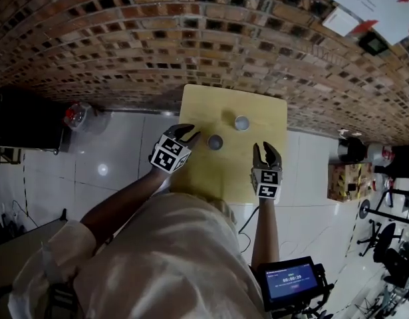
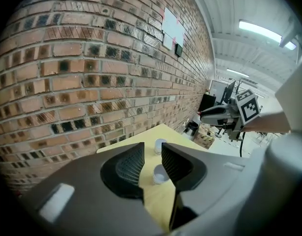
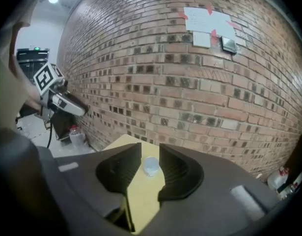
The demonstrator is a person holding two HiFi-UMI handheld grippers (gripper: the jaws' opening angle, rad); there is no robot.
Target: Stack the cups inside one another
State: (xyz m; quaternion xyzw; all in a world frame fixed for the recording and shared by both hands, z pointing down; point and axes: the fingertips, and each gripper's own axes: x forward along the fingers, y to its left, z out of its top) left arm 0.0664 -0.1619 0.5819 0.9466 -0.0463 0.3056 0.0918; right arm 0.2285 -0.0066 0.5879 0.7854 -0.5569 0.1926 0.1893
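Two small pale cups stand apart and upright on a small yellow table (image 1: pixel 257 111). One cup (image 1: pixel 215 142) is nearer the left, the other cup (image 1: pixel 241 122) farther back. My left gripper (image 1: pixel 189 133) hovers at the table's left edge beside the nearer cup, open with nothing between its fingers. In the left gripper view both the near cup (image 2: pixel 160 173) and the far cup (image 2: pixel 160 145) show through the gap of the gripper (image 2: pixel 152 156). My right gripper (image 1: pixel 267 149) is over the table's front right, open and empty. Through the right gripper (image 3: pixel 150 149) one cup (image 3: pixel 151 166) shows ahead.
A brick wall (image 1: pixel 191 38) runs just behind the table, with papers (image 1: pixel 374 2) taped to it. A plastic bottle (image 1: pixel 76 115) and a black cabinet (image 1: pixel 24 121) stand on the floor at the left. A wooden box (image 1: pixel 347 181) and equipment crowd the right.
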